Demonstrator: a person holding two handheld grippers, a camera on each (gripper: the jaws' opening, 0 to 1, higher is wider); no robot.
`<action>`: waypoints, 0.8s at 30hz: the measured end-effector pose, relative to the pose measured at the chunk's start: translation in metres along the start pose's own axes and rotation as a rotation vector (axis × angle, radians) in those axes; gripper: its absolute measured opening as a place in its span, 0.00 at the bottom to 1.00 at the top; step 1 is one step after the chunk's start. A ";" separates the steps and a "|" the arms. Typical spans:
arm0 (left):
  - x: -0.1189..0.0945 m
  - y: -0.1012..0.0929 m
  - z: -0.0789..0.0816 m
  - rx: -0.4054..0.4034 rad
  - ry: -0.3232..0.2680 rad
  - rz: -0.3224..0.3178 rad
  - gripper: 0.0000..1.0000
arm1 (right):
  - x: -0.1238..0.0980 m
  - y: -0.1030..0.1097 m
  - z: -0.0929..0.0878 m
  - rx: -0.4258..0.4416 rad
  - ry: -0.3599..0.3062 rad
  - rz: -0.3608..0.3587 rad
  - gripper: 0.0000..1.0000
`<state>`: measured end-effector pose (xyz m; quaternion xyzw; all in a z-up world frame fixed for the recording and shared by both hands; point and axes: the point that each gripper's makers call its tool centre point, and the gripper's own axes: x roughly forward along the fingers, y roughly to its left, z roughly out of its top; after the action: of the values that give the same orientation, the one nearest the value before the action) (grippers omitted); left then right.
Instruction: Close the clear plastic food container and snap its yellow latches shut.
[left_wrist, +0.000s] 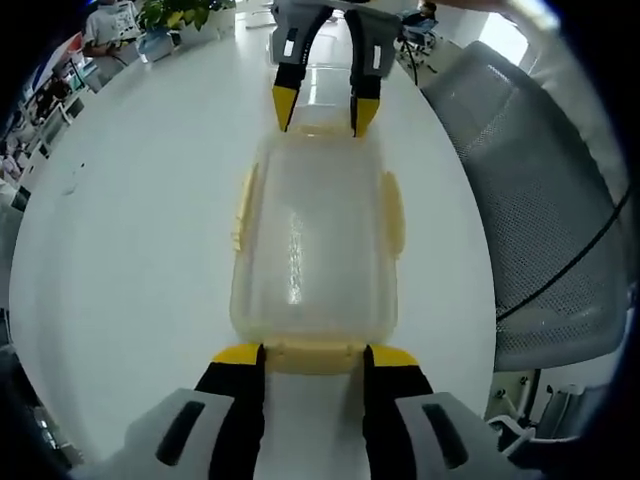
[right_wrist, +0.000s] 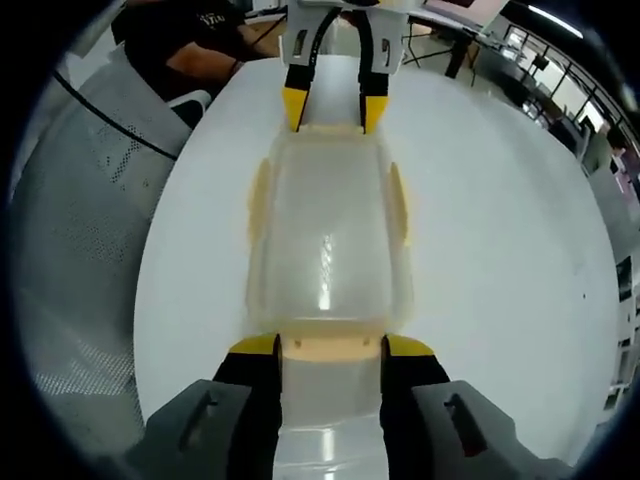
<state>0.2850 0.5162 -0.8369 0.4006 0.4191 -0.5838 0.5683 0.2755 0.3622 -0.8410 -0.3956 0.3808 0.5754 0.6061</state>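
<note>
Left claw (left_wrist: 314, 356) sits at one short end of the clear plastic food container (left_wrist: 312, 250), its yellow-tipped jaws spread apart on either side of the yellow end latch (left_wrist: 316, 356), tips touching the container's end. The right claw (right_wrist: 332, 347) meets the opposite short end in the same way, jaws open around that end's latch (right_wrist: 330, 347). Each claw also appears at the far end of the other's view. The container lies with its lid on, out on the white tabletop (left_wrist: 140, 230), near the edge by a grey mesh chair (left_wrist: 540, 200). Pale yellow side latches (left_wrist: 392, 210) lie along both long sides. Whether any latch is snapped down is hard to tell. The cloudy lid hides whatever is inside.
</note>
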 end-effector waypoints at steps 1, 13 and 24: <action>0.000 0.000 0.000 0.000 0.001 0.000 0.33 | 0.000 0.000 0.000 0.000 -0.001 0.001 0.34; -0.017 -0.006 0.010 -0.035 -0.027 0.000 0.33 | -0.022 0.000 0.004 -0.033 -0.041 0.020 0.34; -0.035 -0.014 0.034 -0.065 -0.070 0.008 0.33 | -0.053 0.000 -0.002 -0.068 -0.051 0.033 0.34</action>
<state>0.2724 0.4955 -0.7919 0.3630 0.4159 -0.5812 0.5979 0.2728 0.3393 -0.7936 -0.3947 0.3521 0.6078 0.5923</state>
